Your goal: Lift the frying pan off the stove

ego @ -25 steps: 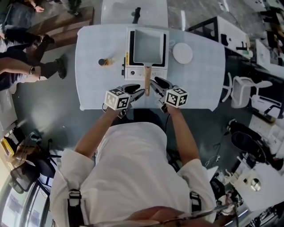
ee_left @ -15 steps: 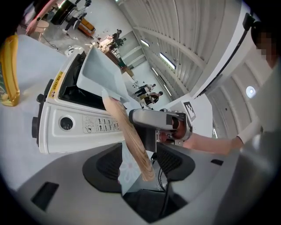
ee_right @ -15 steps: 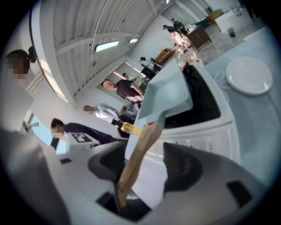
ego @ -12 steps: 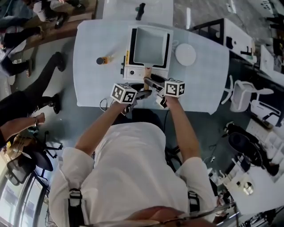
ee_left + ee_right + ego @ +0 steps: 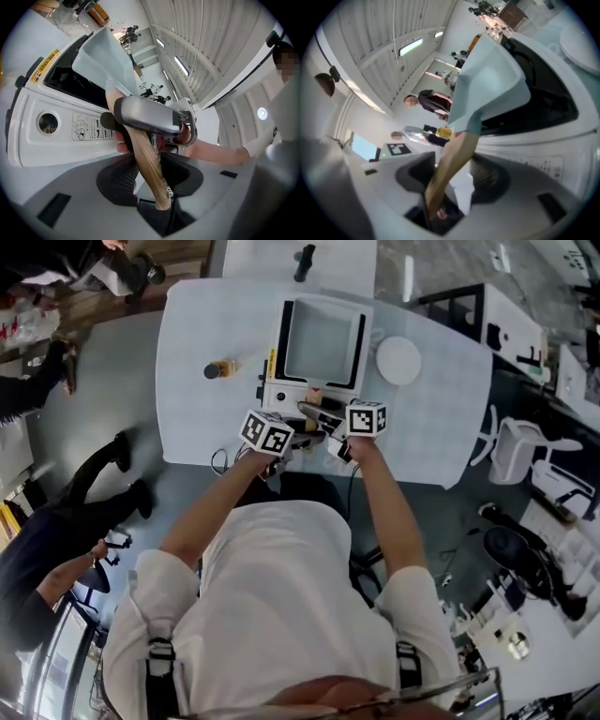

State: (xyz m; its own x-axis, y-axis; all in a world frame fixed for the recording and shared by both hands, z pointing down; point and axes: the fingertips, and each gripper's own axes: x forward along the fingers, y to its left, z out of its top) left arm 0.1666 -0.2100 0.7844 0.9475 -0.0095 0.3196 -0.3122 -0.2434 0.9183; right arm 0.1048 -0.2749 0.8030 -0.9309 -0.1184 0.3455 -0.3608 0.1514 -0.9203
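From the head view, we are seeing the frying pan (image 5: 324,338) sitting on the stove (image 5: 281,390), far on the table (image 5: 206,418). Its wooden handle (image 5: 314,395) is pointing near, toward us. The left gripper (image 5: 305,439) and the right gripper (image 5: 310,412) are both reaching in at the handle.

In the left gripper view, the left gripper (image 5: 149,176) is closing. The handle (image 5: 143,154) is running between its pads, very close on both sides. The pan (image 5: 101,51) is lying farther off.

In the right gripper view, the right gripper (image 5: 452,180) is closing but standing wide. The handle (image 5: 452,159) is leaning by its left pad, not squeezed.
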